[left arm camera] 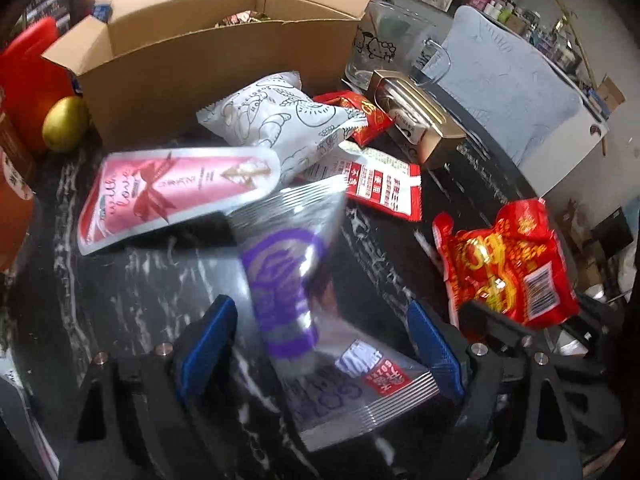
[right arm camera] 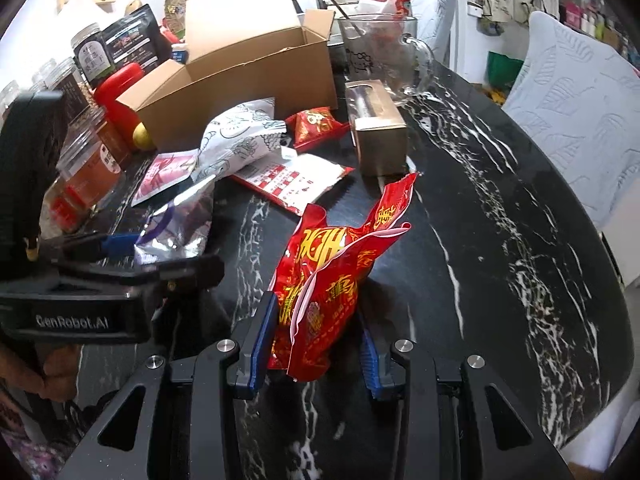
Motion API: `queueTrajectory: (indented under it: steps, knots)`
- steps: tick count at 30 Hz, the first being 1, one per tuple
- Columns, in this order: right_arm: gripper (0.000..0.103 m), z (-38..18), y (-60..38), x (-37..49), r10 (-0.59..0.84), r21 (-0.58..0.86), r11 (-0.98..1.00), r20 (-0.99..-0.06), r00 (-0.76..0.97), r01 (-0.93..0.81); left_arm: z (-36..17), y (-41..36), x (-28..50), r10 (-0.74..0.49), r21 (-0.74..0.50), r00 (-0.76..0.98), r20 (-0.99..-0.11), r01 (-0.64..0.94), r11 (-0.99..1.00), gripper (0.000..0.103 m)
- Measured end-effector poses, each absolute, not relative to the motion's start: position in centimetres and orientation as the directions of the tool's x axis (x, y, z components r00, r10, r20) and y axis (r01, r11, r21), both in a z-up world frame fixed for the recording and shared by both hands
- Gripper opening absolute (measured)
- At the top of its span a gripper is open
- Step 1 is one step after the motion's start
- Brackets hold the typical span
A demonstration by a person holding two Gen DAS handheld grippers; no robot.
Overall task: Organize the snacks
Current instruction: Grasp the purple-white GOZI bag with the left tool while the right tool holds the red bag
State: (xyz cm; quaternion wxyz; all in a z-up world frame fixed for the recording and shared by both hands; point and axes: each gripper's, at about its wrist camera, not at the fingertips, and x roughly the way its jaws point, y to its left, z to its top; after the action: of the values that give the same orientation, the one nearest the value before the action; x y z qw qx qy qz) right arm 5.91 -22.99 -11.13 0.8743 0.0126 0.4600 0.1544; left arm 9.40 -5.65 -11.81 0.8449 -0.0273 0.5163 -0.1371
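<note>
left gripper (right arm camera: 120,242) body reads "genrobot.ai"; pink pouch (left arm camera: 176,196) says "love".

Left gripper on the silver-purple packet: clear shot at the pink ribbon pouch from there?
Probably not yet. The left gripper straddles the silver-purple packet, jaws wide, and that packet's far end overlaps the pink ribbon pouch. It needs shifting first.

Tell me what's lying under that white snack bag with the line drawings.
The white bag rests partly on a red-and-white packet and overlaps the pink pouch's end. A small red packet sits beside it. Anything beneath the bag's middle is covered.
</note>
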Motion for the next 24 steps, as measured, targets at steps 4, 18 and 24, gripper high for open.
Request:
queueTrajectory:
  steps: [4,18,24]
  knots:
    - [0.037,-11.2,-23.4,5.4,0.279,0.164,0.953,-0.803,0.526,-0.255,-11.8,-4.8,8.9,-0.234,-0.166,0.456,-0.859,0.184,0.969,0.065]
    - [0.046,-11.5,-23.2,5.8,0.277,0.16,0.953,-0.808,0.52,-0.258,-12.3,-6.8,9.3,-0.183,-0.031,0.497,-0.848,0.299,0.954,0.064]
    - [0.049,-11.5,-23.1,6.1,0.269,0.15,0.954,-0.809,0.522,-0.258,-12.4,-7.3,9.6,-0.179,-0.029,0.502,-0.846,0.293,0.956,0.065]
